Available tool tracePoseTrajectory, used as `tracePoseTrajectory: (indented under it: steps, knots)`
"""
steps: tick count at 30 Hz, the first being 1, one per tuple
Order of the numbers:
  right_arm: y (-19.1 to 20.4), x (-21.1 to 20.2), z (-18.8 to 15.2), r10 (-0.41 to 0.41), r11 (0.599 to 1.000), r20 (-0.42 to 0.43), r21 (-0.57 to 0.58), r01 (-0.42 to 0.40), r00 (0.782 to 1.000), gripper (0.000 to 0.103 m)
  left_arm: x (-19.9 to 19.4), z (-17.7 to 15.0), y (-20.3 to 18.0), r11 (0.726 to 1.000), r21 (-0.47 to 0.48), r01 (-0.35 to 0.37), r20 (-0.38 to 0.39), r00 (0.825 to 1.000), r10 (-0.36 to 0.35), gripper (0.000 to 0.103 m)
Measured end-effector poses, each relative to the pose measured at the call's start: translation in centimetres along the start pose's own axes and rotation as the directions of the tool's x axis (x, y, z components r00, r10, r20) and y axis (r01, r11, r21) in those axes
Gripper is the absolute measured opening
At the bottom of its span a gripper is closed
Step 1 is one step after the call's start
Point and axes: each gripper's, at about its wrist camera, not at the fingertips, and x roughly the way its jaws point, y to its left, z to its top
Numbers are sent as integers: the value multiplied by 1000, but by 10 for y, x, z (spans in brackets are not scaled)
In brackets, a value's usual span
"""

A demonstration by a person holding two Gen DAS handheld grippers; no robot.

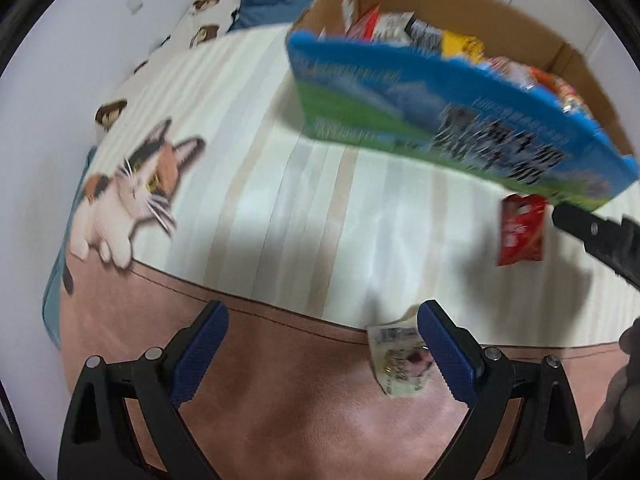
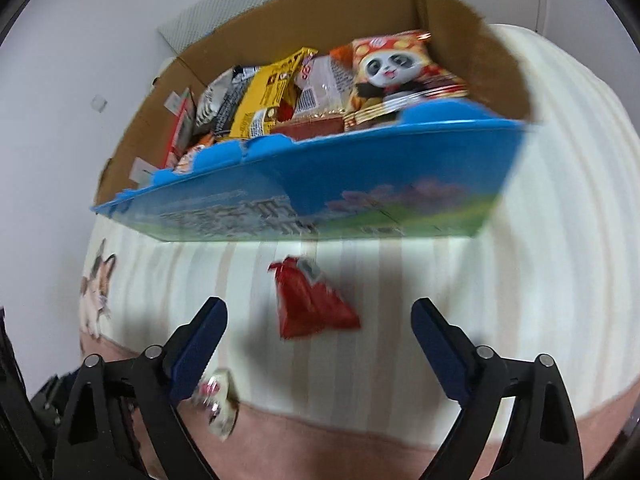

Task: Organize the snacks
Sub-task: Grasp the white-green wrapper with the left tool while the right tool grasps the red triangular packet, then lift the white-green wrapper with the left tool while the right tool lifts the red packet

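Note:
A blue-and-green printed cardboard box [image 1: 460, 120] [image 2: 304, 204] sits on the bed, holding several snack packets, among them a panda packet [image 2: 396, 76] and a yellow packet [image 2: 264, 100]. A red snack packet [image 1: 522, 230] [image 2: 308, 304] lies on the striped blanket in front of the box. A small white packet [image 1: 400, 360] [image 2: 218, 400] lies at the blanket's pink border. My left gripper [image 1: 322, 344] is open and empty, the white packet beside its right finger. My right gripper [image 2: 320, 340] is open and empty, just short of the red packet; it also shows in the left wrist view [image 1: 596, 240].
The bed has a cream striped blanket [image 1: 320, 208] with a pink border [image 1: 300, 392]. A cat-print cushion [image 1: 132, 196] lies at the left by the white wall. The box stands at the far side of the bed.

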Motion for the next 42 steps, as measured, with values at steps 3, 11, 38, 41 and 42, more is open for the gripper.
tracePoseTrajectory:
  steps: [3, 11, 38, 41, 42]
  knots:
    - [5, 27, 7, 4, 1000, -22, -22, -5, 1000, 78, 12, 0, 1, 1000, -13, 2, -24, 1000, -2, 97]
    - [15, 46, -6, 6, 998, -44, -59, -8, 999, 40, 19, -3, -5, 998, 4, 66, -66, 996, -65, 97]
    - [0, 16, -136, 97, 989, -193, 132, -73, 976, 40, 55, -71, -31, 982, 57, 181, -257, 953, -161, 51]
    - [6, 19, -145, 95, 990, -217, 120, -70, 972, 40, 58, -80, -31, 984, 76, 163, -256, 957, -139, 51]
    - [8, 20, -147, 92, 991, -220, 117, -67, 971, 40, 59, -82, -32, 984, 80, 160, -254, 958, -135, 51]
